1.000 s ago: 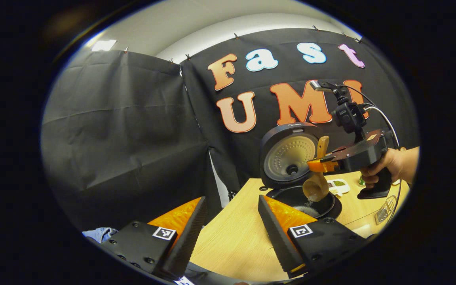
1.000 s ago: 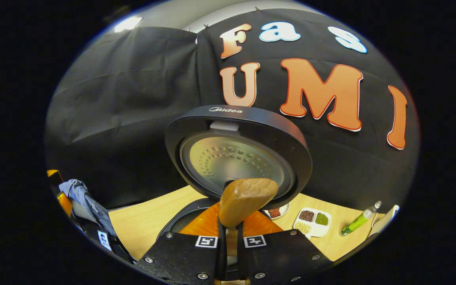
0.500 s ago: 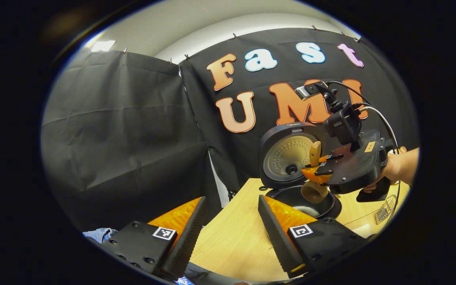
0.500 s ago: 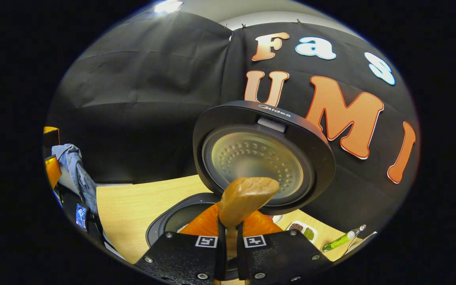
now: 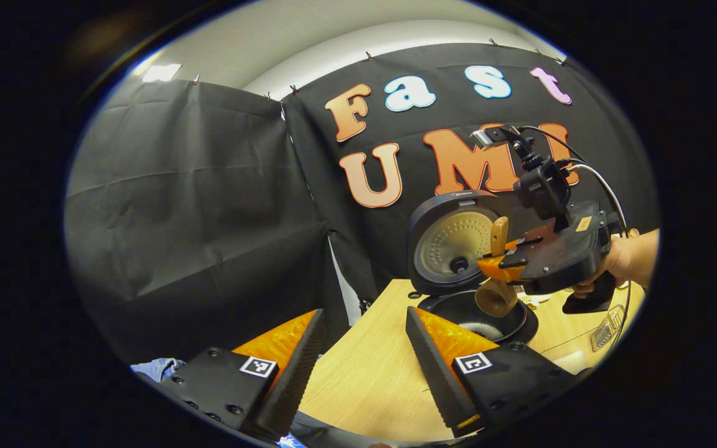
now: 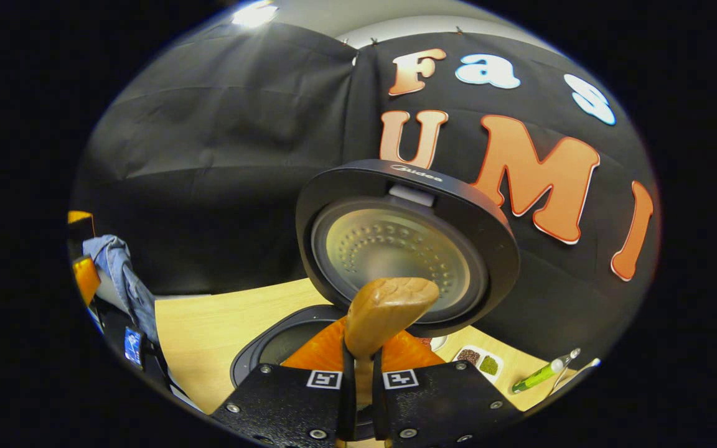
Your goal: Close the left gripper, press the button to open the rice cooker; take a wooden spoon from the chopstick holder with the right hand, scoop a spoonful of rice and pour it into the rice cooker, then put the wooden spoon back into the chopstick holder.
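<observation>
The black rice cooker (image 5: 452,249) stands on the wooden table with its lid (image 6: 396,249) raised and its dark inner pot (image 5: 508,320) exposed. My right gripper (image 5: 490,264) is held over the pot by a hand (image 5: 620,261) and is shut on a wooden spoon (image 5: 494,297). The spoon's bowl hangs down just above the pot and its handle end points up. In the right gripper view that handle end (image 6: 389,308) rises between the fingers of my right gripper (image 6: 363,358). My left gripper (image 5: 363,314) stays low at the table's near left, open and holding nothing.
A white divided dish (image 6: 480,364) with beans and a green bottle (image 6: 539,374) lie on the table right of the cooker. A wire rack (image 5: 604,323) sits at the far right. My left gripper and a blue sleeve (image 6: 116,274) show at the left edge.
A second ago rice was falling from the tipped spoon into the pot. The right gripper then rolled and swung a little over the pot; no rice is seen falling now. My left gripper stayed still.
</observation>
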`<state>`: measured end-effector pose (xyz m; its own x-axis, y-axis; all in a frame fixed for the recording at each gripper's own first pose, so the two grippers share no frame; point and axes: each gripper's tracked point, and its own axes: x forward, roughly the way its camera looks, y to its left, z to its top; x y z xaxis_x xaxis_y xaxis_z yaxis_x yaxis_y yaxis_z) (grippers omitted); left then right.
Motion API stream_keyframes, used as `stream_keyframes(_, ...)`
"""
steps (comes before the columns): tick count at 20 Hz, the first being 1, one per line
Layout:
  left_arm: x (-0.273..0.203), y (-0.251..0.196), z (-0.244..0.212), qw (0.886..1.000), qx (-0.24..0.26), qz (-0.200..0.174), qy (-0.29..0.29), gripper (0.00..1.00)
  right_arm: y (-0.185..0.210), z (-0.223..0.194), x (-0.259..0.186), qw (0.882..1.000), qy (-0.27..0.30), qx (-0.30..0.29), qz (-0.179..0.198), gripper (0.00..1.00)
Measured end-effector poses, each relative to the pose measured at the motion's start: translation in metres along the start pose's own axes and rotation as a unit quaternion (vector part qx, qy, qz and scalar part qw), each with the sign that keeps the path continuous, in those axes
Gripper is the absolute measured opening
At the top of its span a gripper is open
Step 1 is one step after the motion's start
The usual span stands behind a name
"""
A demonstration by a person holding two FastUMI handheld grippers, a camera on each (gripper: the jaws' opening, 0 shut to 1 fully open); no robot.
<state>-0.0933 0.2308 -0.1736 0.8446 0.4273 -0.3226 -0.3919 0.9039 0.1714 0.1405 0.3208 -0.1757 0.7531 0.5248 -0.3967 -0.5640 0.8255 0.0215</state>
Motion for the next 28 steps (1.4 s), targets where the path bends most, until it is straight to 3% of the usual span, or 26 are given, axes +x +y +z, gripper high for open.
stream_keyframes(3,0.0,-0.003,-0.001,1.0,-0.001,-0.003,0.002,0.89,-0.012,0.002,-0.006,0.997,0.002,0.08,0.001,0.1)
stream_keyframes(4,-0.001,-0.005,0.0,1.0,-0.001,-0.005,0.002,0.81,-0.017,0.003,-0.007,0.994,0.003,0.106,0.001,0.1)
stream_keyframes(6,-0.003,-0.011,0.0,1.0,0.002,-0.011,0.002,0.81,-0.031,0.004,-0.014,0.989,0.001,0.149,-0.003,0.1)
stream_keyframes(7,-0.003,-0.016,0.0,1.0,0.004,-0.014,0.004,0.89,-0.04,0.003,-0.019,0.985,0.001,0.17,-0.006,0.1)
stream_keyframes(8,-0.003,-0.02,0.0,1.0,0.005,-0.018,0.004,0.89,-0.048,0.0,-0.024,0.981,0.002,0.194,-0.009,0.1)
stream_keyframes(9,-0.004,-0.024,0.001,1.0,0.005,-0.023,0.003,0.81,-0.057,-0.003,-0.029,0.974,0.002,0.226,-0.009,0.1)
stream_keyframes(11,-0.005,-0.034,0.001,1.0,0.006,-0.03,0.005,0.81,-0.073,-0.007,-0.045,0.954,-0.002,0.301,-0.005,0.1)
stream_keyframes(12,-0.005,-0.039,0.002,0.999,0.006,-0.035,0.005,0.89,-0.084,-0.007,-0.054,0.942,-0.006,0.336,-0.006,0.1)
stream_keyframes(13,-0.006,-0.045,0.002,0.999,0.008,-0.041,0.005,0.89,-0.093,-0.009,-0.063,0.933,-0.009,0.36,-0.01,0.1)
stream_keyframes(19,-0.007,-0.09,0.013,0.996,0.03,-0.081,-0.001,0.89,-0.158,-0.046,-0.135,0.908,-0.023,0.414,-0.052,0.1)
stream_keyframes(28,-0.011,-0.163,0.026,0.989,0.034,-0.144,-0.004,0.89,-0.236,-0.118,-0.235,0.874,-0.029,0.46,-0.154,0.1)
